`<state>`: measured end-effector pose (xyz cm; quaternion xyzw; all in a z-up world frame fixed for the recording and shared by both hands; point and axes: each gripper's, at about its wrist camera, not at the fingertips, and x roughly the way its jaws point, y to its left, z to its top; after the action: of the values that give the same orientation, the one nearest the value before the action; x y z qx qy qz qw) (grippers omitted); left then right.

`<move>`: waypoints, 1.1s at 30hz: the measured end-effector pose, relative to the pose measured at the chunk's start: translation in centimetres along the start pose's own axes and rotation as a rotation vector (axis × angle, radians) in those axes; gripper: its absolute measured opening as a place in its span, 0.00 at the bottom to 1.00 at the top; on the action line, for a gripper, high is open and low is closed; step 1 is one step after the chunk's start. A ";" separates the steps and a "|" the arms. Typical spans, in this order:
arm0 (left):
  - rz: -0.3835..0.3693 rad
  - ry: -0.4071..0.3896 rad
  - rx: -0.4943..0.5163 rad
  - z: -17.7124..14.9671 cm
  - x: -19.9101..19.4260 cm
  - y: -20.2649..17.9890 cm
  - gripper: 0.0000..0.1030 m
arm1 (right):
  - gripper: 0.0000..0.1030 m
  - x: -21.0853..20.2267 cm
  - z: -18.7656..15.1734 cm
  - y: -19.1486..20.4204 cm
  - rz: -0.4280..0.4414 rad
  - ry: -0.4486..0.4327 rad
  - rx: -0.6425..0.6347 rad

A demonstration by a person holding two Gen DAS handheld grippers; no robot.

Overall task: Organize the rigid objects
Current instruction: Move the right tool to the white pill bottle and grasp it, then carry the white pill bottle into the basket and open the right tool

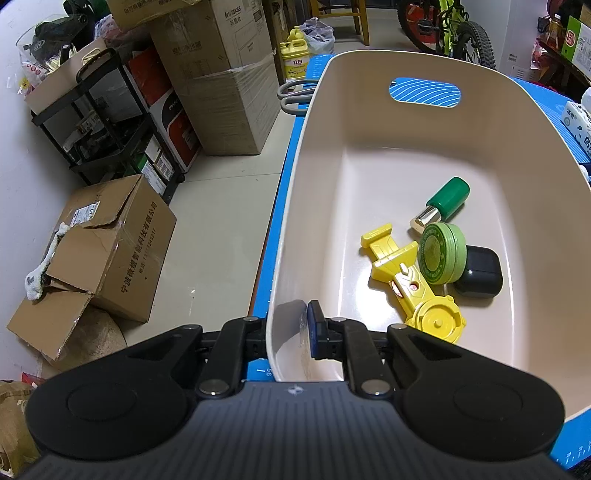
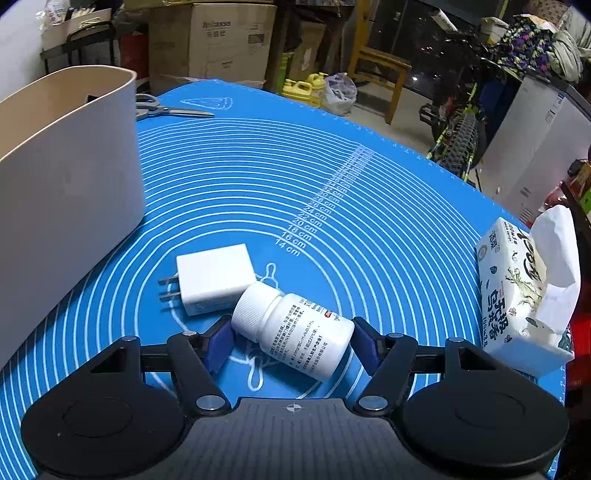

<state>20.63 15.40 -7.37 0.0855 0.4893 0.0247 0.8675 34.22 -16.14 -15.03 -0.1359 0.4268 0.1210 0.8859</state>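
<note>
My left gripper (image 1: 288, 328) is shut on the near wall of the beige bin (image 1: 369, 110), one pad inside and the other finger outside. In the bin lie a yellow toy (image 1: 406, 280), a round green tin (image 1: 439, 253), a green bottle with a gold cap (image 1: 445, 201) and a black case (image 1: 480, 273). A white pill bottle (image 2: 295, 332) lies on its side on the blue mat (image 2: 332, 166). My right gripper (image 2: 291, 339) has one blue pad against its cap and the other against its base. A white plug charger (image 2: 214, 277) touches the cap.
The bin (image 2: 66, 184) stands at the mat's left. Grey scissors (image 2: 166, 109) lie behind it. A tissue pack (image 2: 524, 288) sits at the mat's right edge. Cardboard boxes (image 1: 110, 251), a black rack (image 1: 103, 122) and a bicycle (image 1: 458, 33) stand on the floor around the table.
</note>
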 end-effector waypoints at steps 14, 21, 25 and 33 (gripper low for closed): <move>0.001 -0.001 -0.001 0.0 0.0 0.0 0.17 | 0.68 -5.6 0.6 0.0 -0.023 -0.160 -0.003; 0.001 0.000 0.000 0.0 0.0 0.0 0.17 | 0.68 -10.4 3.6 3.1 0.050 -0.304 -0.040; 0.001 -0.001 0.001 0.1 0.0 0.0 0.17 | 0.68 -12.1 5.2 6.4 0.128 -0.352 -0.101; 0.001 0.000 0.002 0.1 0.0 0.0 0.17 | 0.68 -12.1 6.8 13.7 0.220 -0.304 -0.198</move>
<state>20.70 15.41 -7.30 0.0866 0.4892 0.0249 0.8675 27.25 -2.21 -3.27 -0.1548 0.2865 0.2775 0.9038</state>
